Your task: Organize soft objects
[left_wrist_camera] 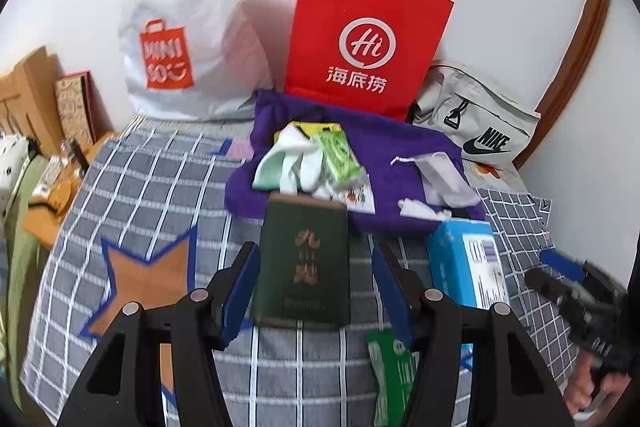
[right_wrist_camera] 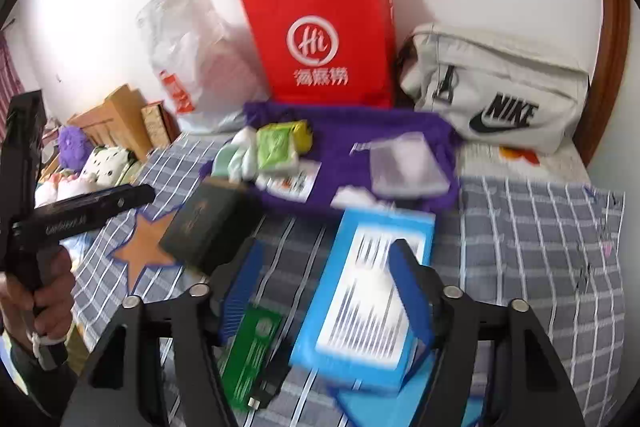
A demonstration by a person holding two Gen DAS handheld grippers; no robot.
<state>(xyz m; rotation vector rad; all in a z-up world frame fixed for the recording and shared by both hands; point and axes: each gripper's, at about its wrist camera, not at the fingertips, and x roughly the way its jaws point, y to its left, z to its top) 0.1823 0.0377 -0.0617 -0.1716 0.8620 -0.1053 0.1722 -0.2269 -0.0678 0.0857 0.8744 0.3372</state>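
Note:
A purple cloth [left_wrist_camera: 400, 147] [right_wrist_camera: 380, 131] lies on the checked bedspread [left_wrist_camera: 160, 179]. On it are mint-and-white fabric pieces [left_wrist_camera: 288, 167], a green packet [left_wrist_camera: 340, 155] and a white drawstring pouch [left_wrist_camera: 440, 171] [right_wrist_camera: 408, 167]. My left gripper [left_wrist_camera: 316, 247] [right_wrist_camera: 132, 197] hovers open over a dark green box [left_wrist_camera: 304, 267] [right_wrist_camera: 208, 227]. Bedspread shows between the box and the right pad. My right gripper [right_wrist_camera: 328, 251] [left_wrist_camera: 568, 271] is open above a blue box [right_wrist_camera: 368, 299] [left_wrist_camera: 464, 267]. Its right pad overlaps the blue box in the picture and its left pad stands apart.
A red paper bag [left_wrist_camera: 360, 39], a white plastic bag [left_wrist_camera: 188, 27] and a grey Nike bag [right_wrist_camera: 496, 91] stand along the wall. A green card [right_wrist_camera: 252, 351] lies near the front. Plush toys [right_wrist_camera: 100, 163] and cardboard boxes [left_wrist_camera: 28, 95] crowd the left side. A wooden frame [left_wrist_camera: 592, 47] is on the right.

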